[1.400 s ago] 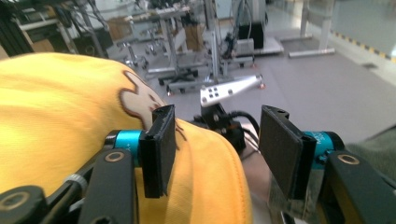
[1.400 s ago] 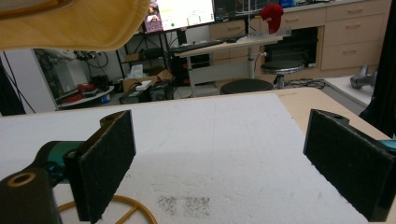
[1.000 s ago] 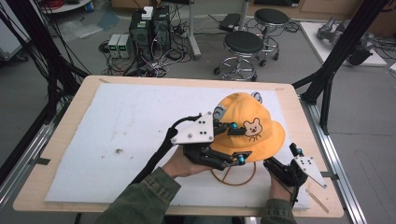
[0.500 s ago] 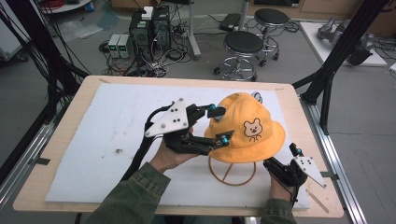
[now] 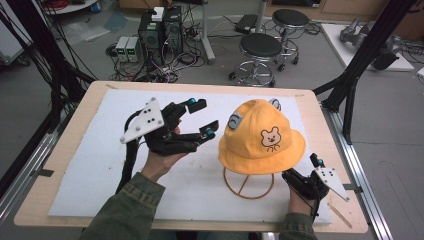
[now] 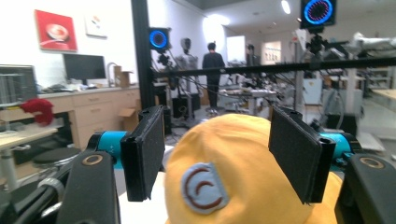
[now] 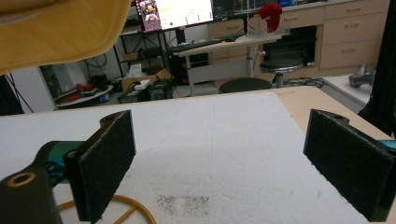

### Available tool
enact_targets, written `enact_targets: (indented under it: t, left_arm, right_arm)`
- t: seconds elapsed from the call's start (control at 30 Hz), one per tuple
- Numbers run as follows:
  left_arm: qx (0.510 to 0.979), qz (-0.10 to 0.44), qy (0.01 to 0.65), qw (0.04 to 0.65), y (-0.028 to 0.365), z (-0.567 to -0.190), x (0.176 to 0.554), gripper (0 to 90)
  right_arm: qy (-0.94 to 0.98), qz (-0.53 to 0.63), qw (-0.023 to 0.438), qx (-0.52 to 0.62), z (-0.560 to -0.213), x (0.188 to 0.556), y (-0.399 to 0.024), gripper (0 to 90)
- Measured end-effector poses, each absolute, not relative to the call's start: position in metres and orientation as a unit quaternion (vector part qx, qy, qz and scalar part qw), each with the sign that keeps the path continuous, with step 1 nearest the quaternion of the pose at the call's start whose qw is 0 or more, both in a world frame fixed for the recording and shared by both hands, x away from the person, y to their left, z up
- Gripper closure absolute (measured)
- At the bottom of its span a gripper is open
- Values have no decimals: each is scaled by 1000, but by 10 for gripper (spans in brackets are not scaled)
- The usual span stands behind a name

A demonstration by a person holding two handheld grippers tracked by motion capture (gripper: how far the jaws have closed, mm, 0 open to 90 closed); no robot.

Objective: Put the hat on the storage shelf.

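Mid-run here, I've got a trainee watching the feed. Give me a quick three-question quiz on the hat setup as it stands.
1. True or false: the left gripper is shut on the yellow hat.
2. What carries the hat: A) the white mat directly, B) a wire stand, C) the right gripper?
3. Fill in: the hat's front shows a ___ face.

Key: 1 false, its jaws are open beside the hat; 2 B; 3 bear.

The yellow hat (image 5: pixel 262 136) hides the upper part of its wire stand (image 5: pixel 248 184) in the high view.
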State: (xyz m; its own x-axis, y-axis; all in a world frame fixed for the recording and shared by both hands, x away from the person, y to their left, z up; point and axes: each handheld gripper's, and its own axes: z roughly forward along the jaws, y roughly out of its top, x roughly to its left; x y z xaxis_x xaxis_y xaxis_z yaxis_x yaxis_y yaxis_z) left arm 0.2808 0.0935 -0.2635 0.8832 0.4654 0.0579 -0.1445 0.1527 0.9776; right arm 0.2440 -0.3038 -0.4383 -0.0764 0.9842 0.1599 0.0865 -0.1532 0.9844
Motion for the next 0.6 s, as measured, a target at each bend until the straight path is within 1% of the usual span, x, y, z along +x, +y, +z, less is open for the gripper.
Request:
enact_targets:
  t: [0.27, 0.37, 0.6]
  left_arm:
    - [605, 237, 157, 744, 124, -274, 278, 339]
    - [599, 248, 181, 739, 142, -285, 278, 337]
    - [602, 266, 213, 722, 167, -300, 278, 329]
  right_arm:
    - [499, 537, 418, 536, -438, 244, -304, 79]
    - [497, 539, 414, 540, -439, 244, -303, 79]
    - [500, 537, 413, 540, -439, 245, -303, 79]
